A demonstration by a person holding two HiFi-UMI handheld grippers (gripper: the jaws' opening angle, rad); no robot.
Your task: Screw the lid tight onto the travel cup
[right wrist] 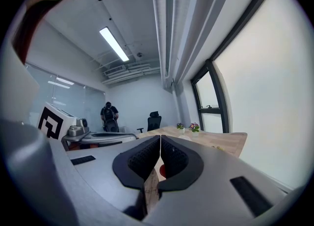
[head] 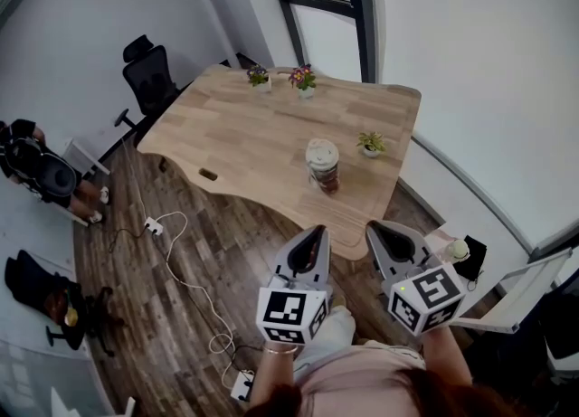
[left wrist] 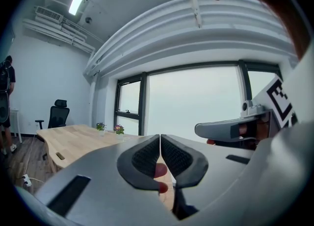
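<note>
Plant pot (head: 370, 145) just beside travel cup (head: 322, 164)

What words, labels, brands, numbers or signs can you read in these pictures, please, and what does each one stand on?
No text can be read anywhere.
The travel cup: any print on its dark lower band is too small and blurred to read.
The marker cubes on the left gripper and right gripper: black-and-white square patterns only, no letters or numbers.
</note>
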